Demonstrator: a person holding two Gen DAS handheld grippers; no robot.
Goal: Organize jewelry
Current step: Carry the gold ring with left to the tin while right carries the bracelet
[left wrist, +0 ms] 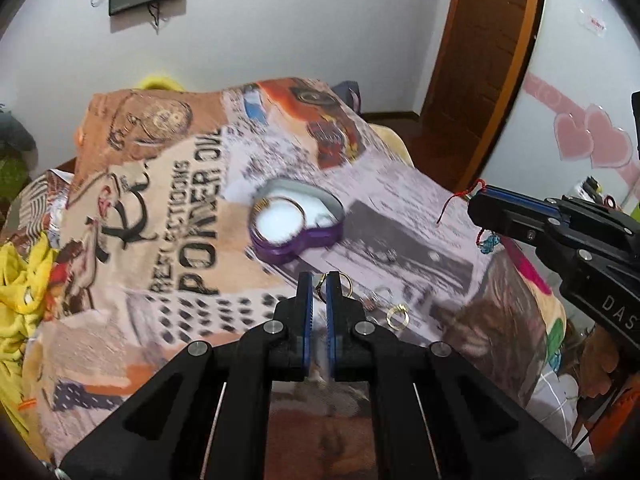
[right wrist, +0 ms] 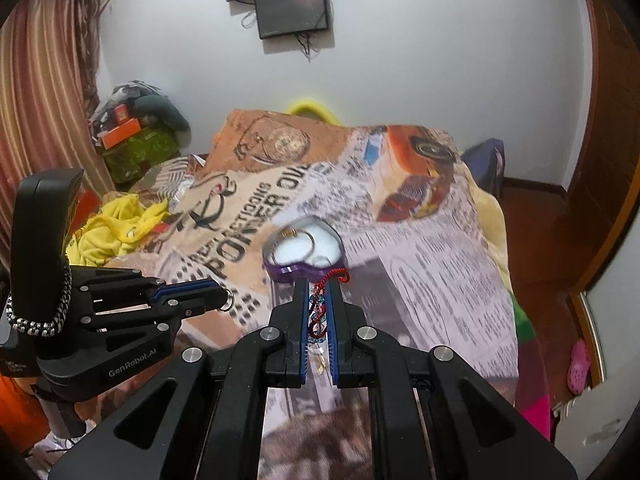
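We see a purple heart-shaped box (left wrist: 298, 222) on the printed blanket (left wrist: 168, 208) of the bed, with a gold bangle (left wrist: 280, 218) inside. Our right gripper (right wrist: 319, 280) is clenched on a red beaded bracelet (right wrist: 318, 312) just before the box. Our left gripper (left wrist: 319, 280) grasps a small gold ring (left wrist: 320, 289); another ring (left wrist: 397, 316) lies beside.

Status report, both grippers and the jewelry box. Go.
Left gripper shut on a gold ring. Right gripper shut on red-and-blue beaded bracelet. Heart-shaped box open, bangle inside. Nothing blocking it.
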